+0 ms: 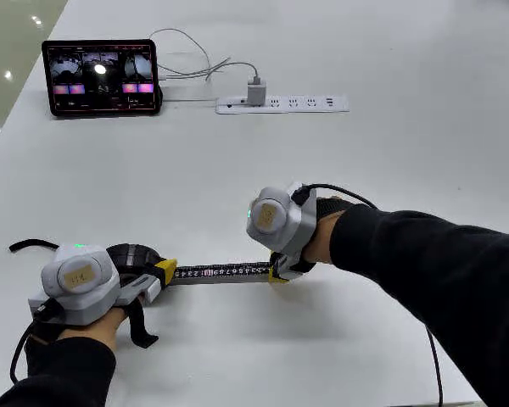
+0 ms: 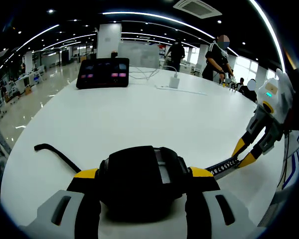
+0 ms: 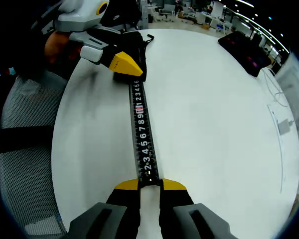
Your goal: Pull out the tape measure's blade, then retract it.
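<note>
left hand: low at the near table edge, palm under the left gripper (image 1: 155, 280), which lies almost flat and aims across at the right gripper (image 3: 150, 185)
left jaws: clamped on the tape measure case (image 2: 142, 181), 1 yellow tip on each side of it (the case fills the gap)
right hand: forearm comes in from the side, wrist bent, gripper tilted down onto the table (image 1: 365, 153)
right jaws: pinched shut on the blade (image 3: 142, 134) at its end, tips nearly meeting
blade: out, flat on the table, printed side up, straight from the right jaws to the case in the left jaws
strap (image 2: 55, 152): black, on the table ahead-left of the left jaws
tablet (image 1: 102, 76): far ahead of the left jaws, screen lit
power strip (image 1: 284, 103): beside the tablet, white charger plugged in, cables run to the tablet
chair (image 3: 25, 144): mesh, off the table edge, left of the right jaws
people (image 2: 217, 55): 2 standing past the far table edge
</note>
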Demonstrator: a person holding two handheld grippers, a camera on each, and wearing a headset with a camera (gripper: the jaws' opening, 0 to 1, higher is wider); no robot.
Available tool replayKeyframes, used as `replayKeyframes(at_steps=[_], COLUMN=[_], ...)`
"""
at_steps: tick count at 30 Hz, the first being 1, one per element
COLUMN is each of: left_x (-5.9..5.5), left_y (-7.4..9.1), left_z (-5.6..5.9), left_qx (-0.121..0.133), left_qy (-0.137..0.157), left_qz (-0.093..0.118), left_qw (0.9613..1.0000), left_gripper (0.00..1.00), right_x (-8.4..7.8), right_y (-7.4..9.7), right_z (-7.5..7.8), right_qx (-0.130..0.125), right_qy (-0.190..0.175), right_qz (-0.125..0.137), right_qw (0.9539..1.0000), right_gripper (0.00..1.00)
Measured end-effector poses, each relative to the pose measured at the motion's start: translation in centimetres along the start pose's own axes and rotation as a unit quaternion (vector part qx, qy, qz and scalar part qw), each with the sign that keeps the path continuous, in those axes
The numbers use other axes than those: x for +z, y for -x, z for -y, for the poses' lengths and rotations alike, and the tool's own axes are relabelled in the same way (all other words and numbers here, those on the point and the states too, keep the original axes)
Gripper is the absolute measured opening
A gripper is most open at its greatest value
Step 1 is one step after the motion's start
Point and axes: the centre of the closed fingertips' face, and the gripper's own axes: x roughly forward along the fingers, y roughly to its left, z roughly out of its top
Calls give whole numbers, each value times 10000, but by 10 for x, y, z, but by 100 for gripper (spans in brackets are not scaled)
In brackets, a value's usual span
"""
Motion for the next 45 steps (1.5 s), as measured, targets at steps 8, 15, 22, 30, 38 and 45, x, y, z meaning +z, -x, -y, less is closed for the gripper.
replayKeyframes(at_steps=[8,15,22,30,38,45], left_x=[0,0,0,0,0,0], left_y=[3,3,2,1,0,1], left_z=[2,2,1,0,0,1], left_qx=[-12,-21,-16,-13,22,-21], left_qy=[21,14,12,5,-12,29], left_qz=[-31,-47,-47,-54,-77,-106], left_qw=[10000,10000,10000,10000,10000,9999], left_gripper=[64,64,64,64,64,64], right_x=[3,6,8,12,14,16], right_y=[-1,-3,-3,-4,-5,-6], right_z=[1,1,1,0,0,0], right_qx=[-19,-7,20,-19,-42,-53], right_qy=[-25,232,142,157,124,107], right_qz=[7,-65,6,45,68,110], right_qw=[10000,9997,9999,9999,9999,9999], right_gripper=[9,9,9,9,9,9])
